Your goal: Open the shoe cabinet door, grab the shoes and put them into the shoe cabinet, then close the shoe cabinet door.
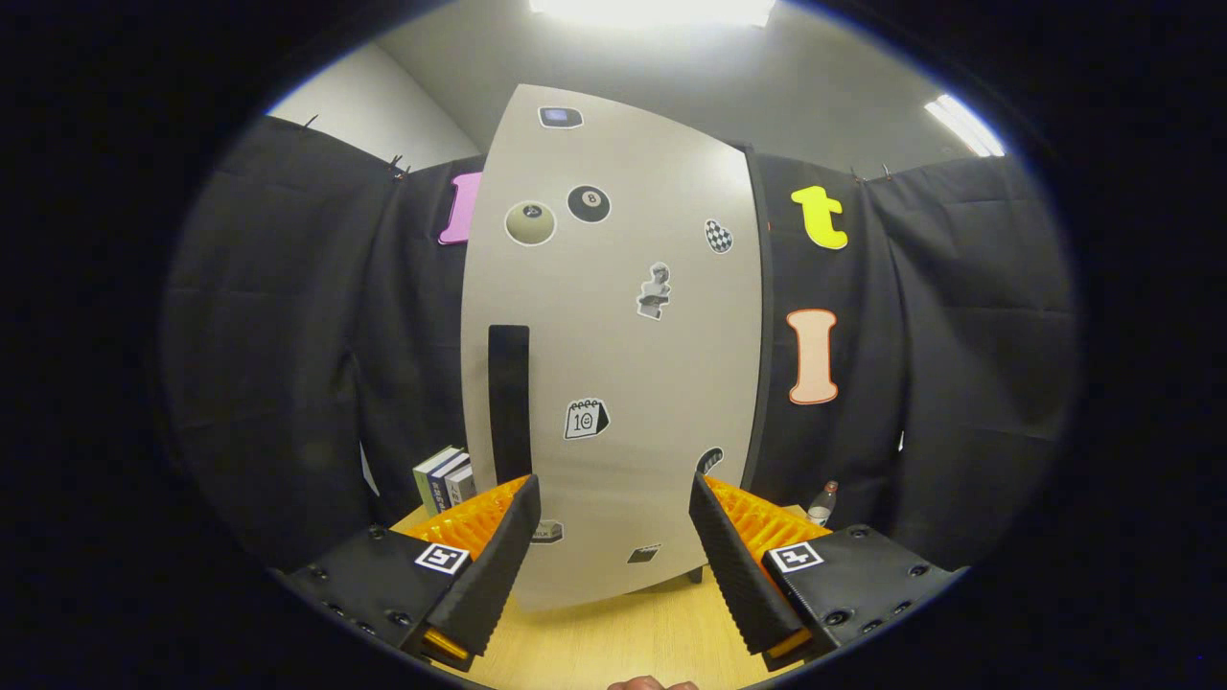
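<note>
gripper (613, 498): jaws stood wide, holding nothing | cabinet door (613, 345): shut, upright on the wooden table (613, 642), just ahead of the fingers | handle (509, 388): dark vertical bar near door's left edge | books (443, 477): left of the cabinet

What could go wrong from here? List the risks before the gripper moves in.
1. The open gripper faces the flat door; the dark handle sits off toward one finger, so closing now would likely miss it.
2. The books and bottle stand beside the cabinet, and a wide swing might topple them.
</note>
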Available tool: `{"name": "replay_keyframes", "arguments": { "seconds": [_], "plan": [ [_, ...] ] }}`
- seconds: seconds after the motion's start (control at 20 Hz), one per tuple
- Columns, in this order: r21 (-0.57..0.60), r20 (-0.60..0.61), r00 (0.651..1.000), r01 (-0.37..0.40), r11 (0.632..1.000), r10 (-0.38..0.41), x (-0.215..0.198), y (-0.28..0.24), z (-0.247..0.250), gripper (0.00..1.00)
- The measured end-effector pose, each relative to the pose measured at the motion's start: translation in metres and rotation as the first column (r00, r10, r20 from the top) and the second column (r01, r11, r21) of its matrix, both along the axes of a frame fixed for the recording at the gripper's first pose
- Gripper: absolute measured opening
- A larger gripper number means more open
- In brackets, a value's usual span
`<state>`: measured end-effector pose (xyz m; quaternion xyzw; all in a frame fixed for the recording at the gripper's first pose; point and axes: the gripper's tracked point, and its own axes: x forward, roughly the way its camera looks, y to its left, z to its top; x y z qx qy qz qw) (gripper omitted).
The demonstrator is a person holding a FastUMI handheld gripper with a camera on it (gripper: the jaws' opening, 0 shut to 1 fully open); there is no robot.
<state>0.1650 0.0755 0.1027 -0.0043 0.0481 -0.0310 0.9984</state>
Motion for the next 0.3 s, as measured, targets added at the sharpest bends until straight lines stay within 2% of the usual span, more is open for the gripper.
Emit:
{"name": "replay_keyframes", "arguments": {
  "seconds": [0.3],
  "plan": [
    [-0.010, -0.003, 0.999, -0.038, 0.999, 0.038, -0.0084, 0.0012, -0.0064, 0.97]
  ]
}}
